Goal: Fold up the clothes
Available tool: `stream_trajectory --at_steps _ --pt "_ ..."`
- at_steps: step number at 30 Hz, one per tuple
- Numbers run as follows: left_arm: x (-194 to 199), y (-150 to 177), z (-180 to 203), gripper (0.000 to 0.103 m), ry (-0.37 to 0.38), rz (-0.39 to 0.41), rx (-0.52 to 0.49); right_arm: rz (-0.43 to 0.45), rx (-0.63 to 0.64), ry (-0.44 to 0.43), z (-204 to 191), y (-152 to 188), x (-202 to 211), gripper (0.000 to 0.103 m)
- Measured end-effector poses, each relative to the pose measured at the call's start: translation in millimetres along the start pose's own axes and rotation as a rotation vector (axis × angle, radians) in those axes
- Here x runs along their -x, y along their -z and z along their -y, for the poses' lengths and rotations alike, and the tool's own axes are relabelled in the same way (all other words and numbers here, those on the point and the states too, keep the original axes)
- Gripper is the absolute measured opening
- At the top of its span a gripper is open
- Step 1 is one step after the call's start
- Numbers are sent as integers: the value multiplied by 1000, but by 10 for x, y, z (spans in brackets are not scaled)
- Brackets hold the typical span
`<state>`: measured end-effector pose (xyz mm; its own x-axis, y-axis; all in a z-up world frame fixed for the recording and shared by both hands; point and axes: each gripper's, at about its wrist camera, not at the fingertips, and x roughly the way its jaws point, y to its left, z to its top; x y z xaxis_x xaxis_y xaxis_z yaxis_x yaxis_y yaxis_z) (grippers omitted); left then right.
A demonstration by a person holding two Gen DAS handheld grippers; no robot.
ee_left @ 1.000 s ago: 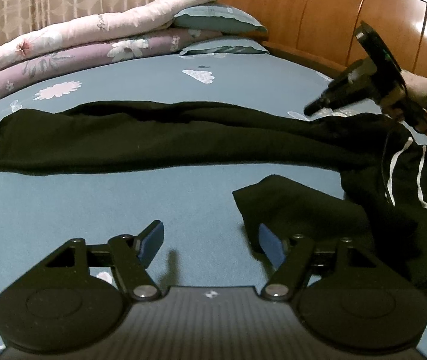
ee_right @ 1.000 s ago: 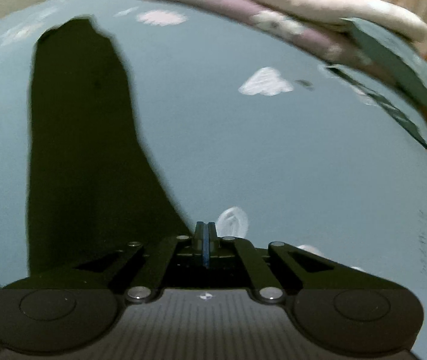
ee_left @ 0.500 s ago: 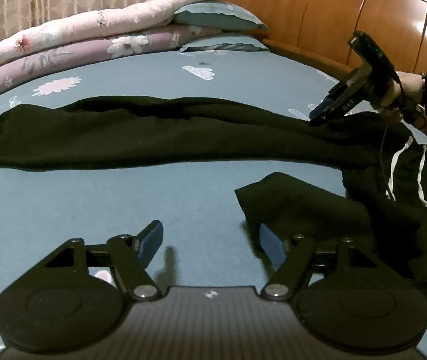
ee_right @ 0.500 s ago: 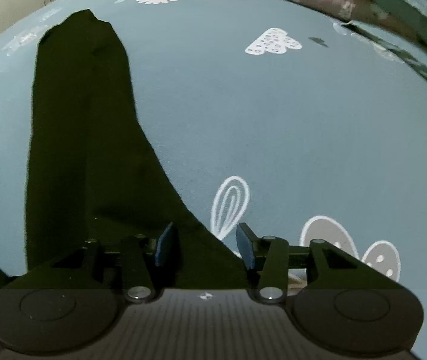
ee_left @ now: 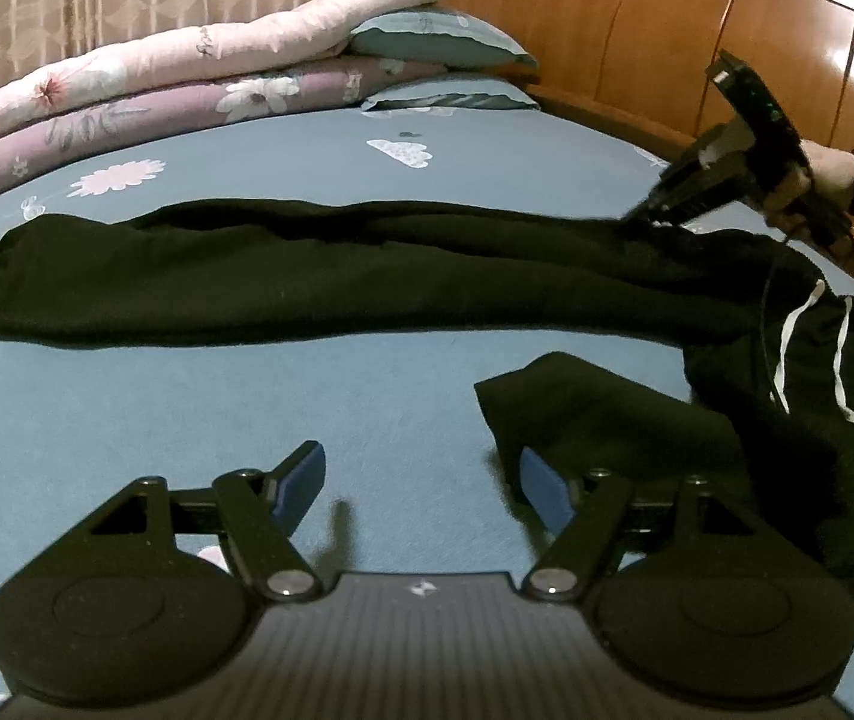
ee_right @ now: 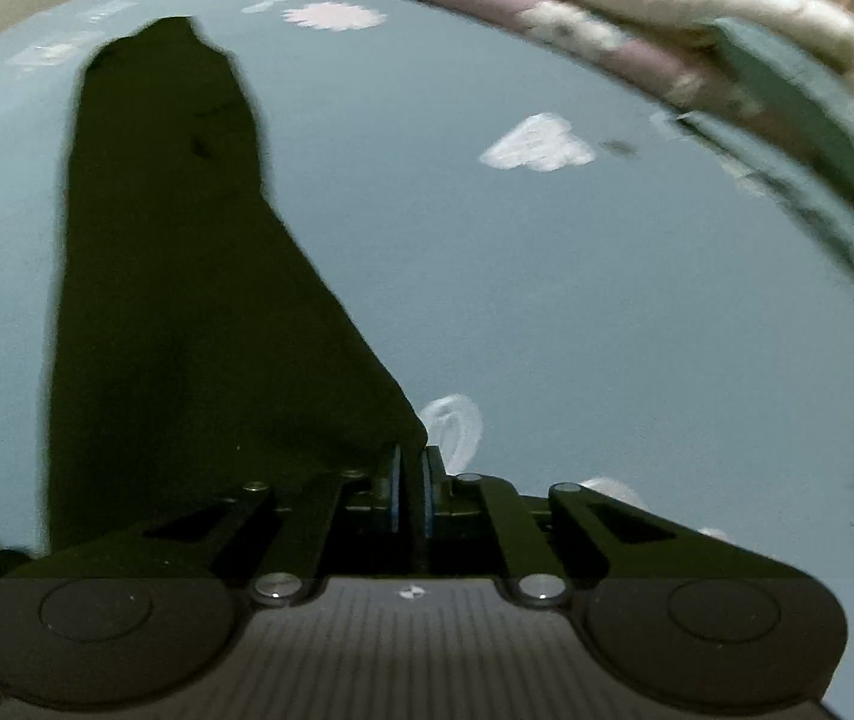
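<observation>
We start with the blue bedsheet (ee_left: 187, 396), on which the black trousers (ee_left: 319, 276) lie spread out, one leg stretched flat toward the rolled quilts (ee_left: 145, 90) and the other crumpled nearer to us, its white-striped side bunched at the right. What has changed is at the far edge of the trousers: half a second ago the right gripper (ee_right: 410, 495) stood over that edge with its jaws apart, and they have just been closing, so the blue pads now sit clenched with a thin edge of black cloth pinched between them. We judge that this gives us the hold needed to lift that edge and carry it over for the first fold. In the left wrist view the same tool shows at the right, held by a hand (ee_left: 829, 171), its tip down on the cloth. The left gripper (ee_left: 421, 480) has not shifted; its jaws are spread wide and hold nothing, one pad over bare sheet, the other just beside the loose trouser leg's end.
</observation>
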<state>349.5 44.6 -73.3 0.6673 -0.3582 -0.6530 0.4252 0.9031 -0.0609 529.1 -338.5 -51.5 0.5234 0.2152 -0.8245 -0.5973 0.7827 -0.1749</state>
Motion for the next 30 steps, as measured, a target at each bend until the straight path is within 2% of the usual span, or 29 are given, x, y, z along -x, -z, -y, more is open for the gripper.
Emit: stream_trajectory --at_steps 5,8,13,16,19,21,23,25,30 --pt "5 -3 -29 73 -4 2 10 -6 -23 168 173 -127 -99 7" --pt "9 7 -46 73 -5 1 13 -15 -64 237 306 -155 -200 7" --pt "1 1 -40 73 -7 -1 13 -56 -119 261 409 -146 -431 7" --pt "2 4 -39 73 -9 -3 11 -55 -130 272 359 -101 -471 12" --pt "21 11 -43 73 -12 -1 8 4 -190 225 454 -50 -162 17" --pt "28 -4 -58 74 -7 2 15 37 -198 218 507 7 120 25" --pt "39 -7 -55 74 -5 5 18 56 -180 236 576 116 383 42" --pt "50 -7 -42 74 -5 8 15 33 -181 256 668 306 561 49" --pt "63 -15 -8 74 9 15 3 -39 -255 250 882 908 707 55"
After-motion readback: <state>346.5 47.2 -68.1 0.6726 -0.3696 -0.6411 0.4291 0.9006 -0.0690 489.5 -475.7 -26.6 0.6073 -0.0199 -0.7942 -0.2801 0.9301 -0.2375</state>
